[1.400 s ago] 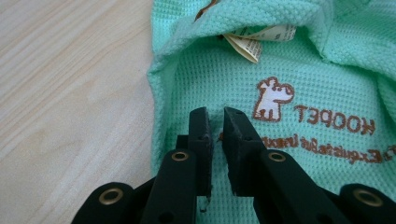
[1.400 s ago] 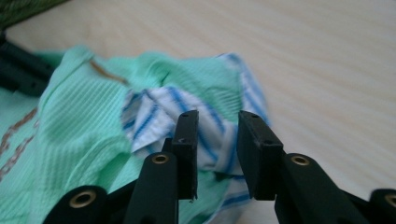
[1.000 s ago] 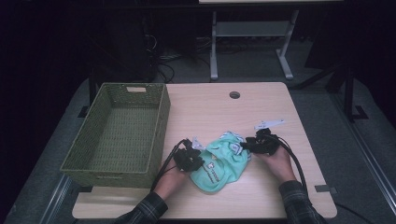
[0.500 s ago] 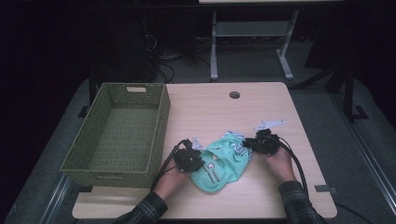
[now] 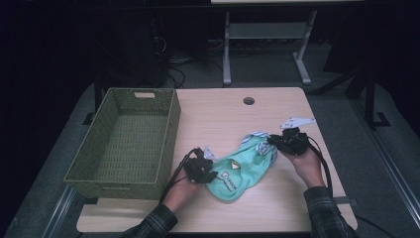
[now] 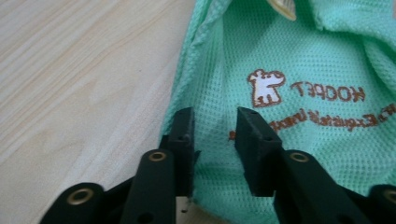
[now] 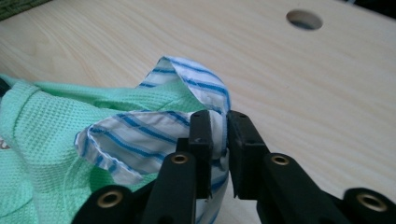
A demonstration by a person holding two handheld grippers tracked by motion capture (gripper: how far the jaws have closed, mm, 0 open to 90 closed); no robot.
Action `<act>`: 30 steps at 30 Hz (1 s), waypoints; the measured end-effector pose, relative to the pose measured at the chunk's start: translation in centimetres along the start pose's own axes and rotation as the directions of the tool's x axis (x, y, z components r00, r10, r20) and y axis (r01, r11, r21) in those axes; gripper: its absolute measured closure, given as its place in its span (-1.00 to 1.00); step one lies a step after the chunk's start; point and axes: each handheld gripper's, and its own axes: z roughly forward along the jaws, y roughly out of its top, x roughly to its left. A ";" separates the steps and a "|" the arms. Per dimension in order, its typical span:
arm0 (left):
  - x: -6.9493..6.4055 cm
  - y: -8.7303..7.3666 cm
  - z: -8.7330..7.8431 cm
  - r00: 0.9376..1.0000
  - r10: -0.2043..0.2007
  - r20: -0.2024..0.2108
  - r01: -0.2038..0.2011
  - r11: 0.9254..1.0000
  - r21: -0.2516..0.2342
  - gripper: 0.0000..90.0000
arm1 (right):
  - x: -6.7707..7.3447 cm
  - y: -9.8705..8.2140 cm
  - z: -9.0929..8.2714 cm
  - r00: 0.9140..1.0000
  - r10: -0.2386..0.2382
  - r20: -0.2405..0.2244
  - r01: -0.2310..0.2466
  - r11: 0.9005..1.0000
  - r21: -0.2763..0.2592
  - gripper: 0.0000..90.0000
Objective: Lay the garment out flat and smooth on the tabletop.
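Your bench is a light wood top with a round cable hole near its far edge. On its left side stands the green woven basket, its long side running away from you. To the right of the basket, near the bench's front middle, lies the mint-green mesh garment, crumpled, with a brown embroidered dog logo and lettering on it. Its blue-and-white striped collar sticks up at the far right end.

Your left gripper sits at the garment's near left edge, just beside the basket. Its fingers have just been opening and now stand narrowly apart, with a fold of the mesh between them but not pinched.

Your right gripper is at the garment's right end. Its fingers have just closed and now clamp the striped collar, lifting that piece off the bench.
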 end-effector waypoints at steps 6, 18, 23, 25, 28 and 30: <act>-0.1 0.3 -0.5 0.999 -0.035 0.016 0.036 0.998 -0.045 0.07 | 0.1 -0.4 0.6 0.998 0.044 -0.033 -0.043 0.999 0.020 0.38; 1.5 3.7 -0.9 0.999 -0.048 0.015 0.050 0.989 -0.140 0.82 | 1.8 -2.7 -1.0 0.994 0.017 -0.112 -0.019 1.000 -0.013 0.92; 2.4 5.4 0.7 0.998 -0.049 0.043 0.054 0.990 -0.131 0.99 | 2.9 -3.5 -1.4 0.991 0.006 -0.137 -0.007 1.000 -0.007 0.99; 2.6 5.8 1.5 0.997 -0.049 0.056 0.056 0.990 -0.128 0.99 | 3.4 -3.7 -1.6 0.989 0.000 -0.150 -0.002 1.000 -0.014 0.99; 2.7 6.4 2.7 0.996 -0.040 0.074 0.048 0.993 -0.110 0.99 | 4.2 -4.0 -1.5 0.985 -0.008 -0.175 0.007 1.000 -0.010 0.99; 2.7 6.7 3.5 0.996 -0.036 0.077 0.043 0.994 -0.102 0.99 | 4.7 -4.2 -1.3 0.982 -0.025 -0.187 0.025 1.000 -0.001 0.99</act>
